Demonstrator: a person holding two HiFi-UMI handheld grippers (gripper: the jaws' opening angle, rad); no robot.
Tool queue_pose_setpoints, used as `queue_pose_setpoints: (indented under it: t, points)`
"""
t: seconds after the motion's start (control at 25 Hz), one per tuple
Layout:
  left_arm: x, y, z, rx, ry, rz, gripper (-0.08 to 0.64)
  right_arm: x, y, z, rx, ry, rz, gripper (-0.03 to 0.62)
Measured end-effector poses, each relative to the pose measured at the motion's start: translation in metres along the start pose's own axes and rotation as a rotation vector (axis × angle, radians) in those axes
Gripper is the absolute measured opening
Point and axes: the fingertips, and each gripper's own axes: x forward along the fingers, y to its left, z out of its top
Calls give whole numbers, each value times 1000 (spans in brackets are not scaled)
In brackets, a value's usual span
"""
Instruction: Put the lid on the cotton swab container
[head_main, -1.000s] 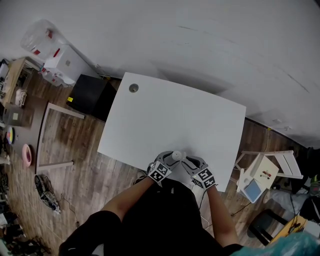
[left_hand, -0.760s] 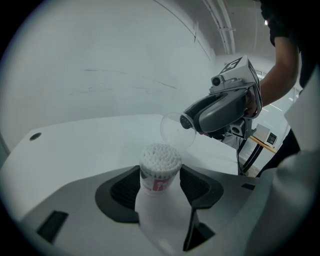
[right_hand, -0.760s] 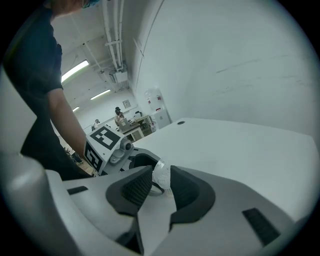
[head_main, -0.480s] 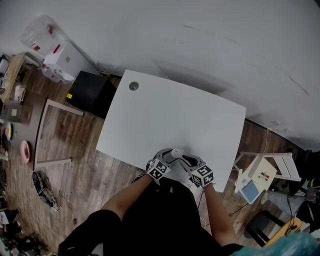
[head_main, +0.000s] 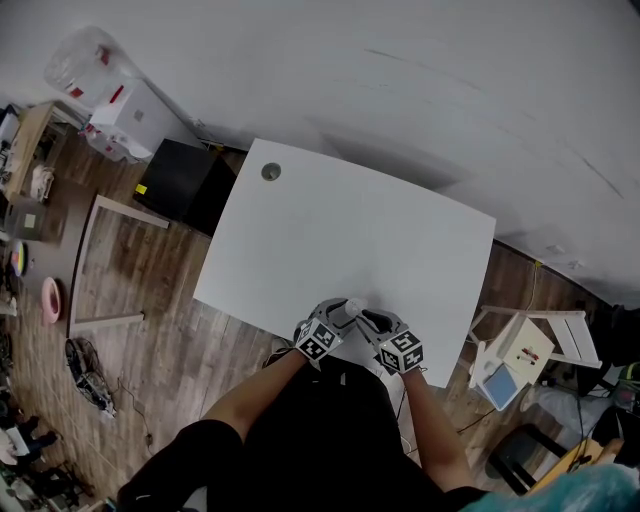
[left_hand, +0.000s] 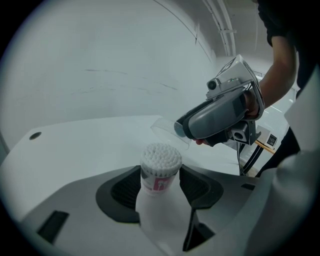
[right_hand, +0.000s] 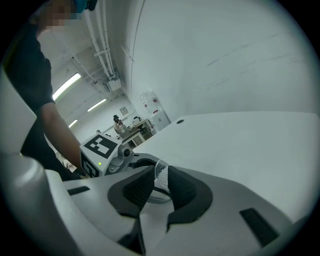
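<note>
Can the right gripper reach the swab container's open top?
Probably yes: the right gripper, jaws closing around the clear plastic lid, is close by the white cylindrical cotton swab container, with nothing between.

The right claw (right_hand: 161, 184) fills the lower middle. Its two dark ribbed pads (right_hand: 141, 189) are closing, with the thin wall of a clear round plastic lid (right_hand: 158, 166) standing in the narrow gap between them. Behind the gap shows the bumpy white top of a cotton swab container (right_hand: 163, 178). Just left is the left claw (right_hand: 142, 162), with its black-and-white marker cube (right_hand: 101, 147). The white bench (right_hand: 250, 150) stretches away to a small dark round hole (right_hand: 179, 121) near its far corner.
</note>
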Motion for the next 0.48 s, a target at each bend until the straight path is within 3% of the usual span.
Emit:
queue_pose_setpoints:
  t: [0.48]
  points:
    - [-1,-1,-2,20,8,-6,249,19,6,-9,-13,55,-72,91]
